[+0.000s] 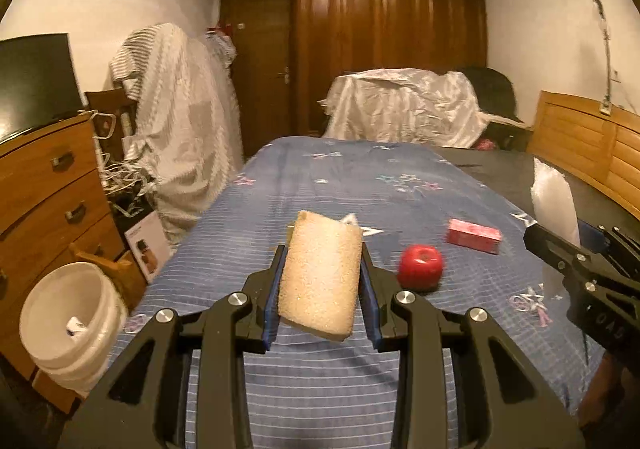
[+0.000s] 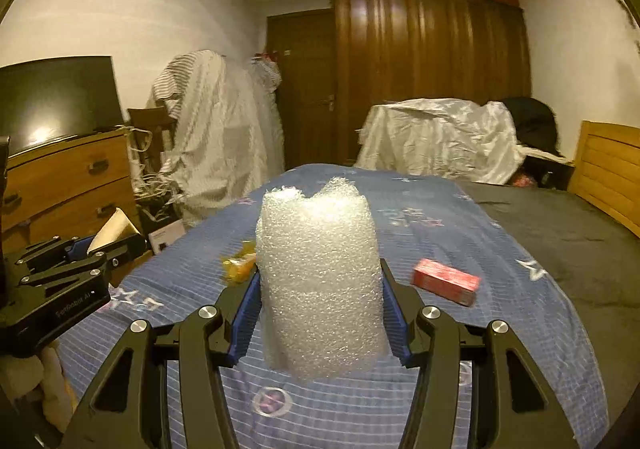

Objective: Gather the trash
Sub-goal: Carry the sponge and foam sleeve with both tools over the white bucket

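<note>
With the left gripper [image 1: 322,281] pinching the sponge [image 1: 320,275] and the right gripper [image 2: 320,303] clamping the bubble wrap [image 2: 320,289], the white bucket [image 1: 64,313] is sitting low beside the bed, nearer the left hand

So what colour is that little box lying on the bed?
The small box is red or pinkish-red, lying on the blue striped bedsheet. It shows best in the right wrist view.

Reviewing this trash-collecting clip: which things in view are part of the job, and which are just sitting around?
Job:
- sponge in left tool
- bubble wrap in right tool
- white bucket
- red box, yellow wrapper, likely

Just about:
- red apple, probably
- TV
- dresser
- wardrobe
</note>
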Demonstrator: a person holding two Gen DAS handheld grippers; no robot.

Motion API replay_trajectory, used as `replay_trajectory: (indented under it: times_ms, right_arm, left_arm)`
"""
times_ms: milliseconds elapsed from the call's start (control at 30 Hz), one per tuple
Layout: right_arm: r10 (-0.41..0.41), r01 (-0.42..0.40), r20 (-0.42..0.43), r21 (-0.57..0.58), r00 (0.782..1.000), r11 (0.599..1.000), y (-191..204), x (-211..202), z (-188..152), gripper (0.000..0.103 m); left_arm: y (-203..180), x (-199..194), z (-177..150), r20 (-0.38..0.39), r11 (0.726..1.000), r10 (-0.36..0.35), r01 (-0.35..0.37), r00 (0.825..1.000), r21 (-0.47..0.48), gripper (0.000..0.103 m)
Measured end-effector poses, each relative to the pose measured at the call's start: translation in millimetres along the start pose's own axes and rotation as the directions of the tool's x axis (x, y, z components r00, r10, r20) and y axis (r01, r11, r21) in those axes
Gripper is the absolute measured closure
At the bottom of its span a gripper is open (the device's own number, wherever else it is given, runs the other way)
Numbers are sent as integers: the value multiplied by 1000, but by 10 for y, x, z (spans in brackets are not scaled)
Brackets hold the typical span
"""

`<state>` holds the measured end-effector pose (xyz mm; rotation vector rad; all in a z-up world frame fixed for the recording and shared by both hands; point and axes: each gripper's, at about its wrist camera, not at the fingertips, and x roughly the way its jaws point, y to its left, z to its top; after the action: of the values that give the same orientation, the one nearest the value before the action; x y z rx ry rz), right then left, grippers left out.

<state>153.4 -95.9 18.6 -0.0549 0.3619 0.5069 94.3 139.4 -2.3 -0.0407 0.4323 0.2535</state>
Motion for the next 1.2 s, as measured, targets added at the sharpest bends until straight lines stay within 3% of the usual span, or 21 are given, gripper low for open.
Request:
replay_trajectory:
  times_ms: [300, 567, 900, 1200]
  right_arm:
    - [127, -128, -26, -53, 992, 990, 774, 335, 293, 48]
    - [232, -239, -69, -117, 970, 964, 1611, 631, 541, 48]
    - [357, -376, -137, -153, 924, 914, 2668, 960, 704, 48]
    - [431, -470, -211, -191, 877, 862, 3562, 1307, 874, 48]
  left_arm:
    - [612, -73, 80, -6, 995, 97, -97, 995, -38, 71]
    - [1154, -147, 65, -22, 982, 167, -168, 986, -87, 71]
    - [1894, -218, 15, -70, 952, 254, -262, 965, -159, 71]
    - [2590, -301, -37, -114, 913, 333, -351, 936, -208, 71]
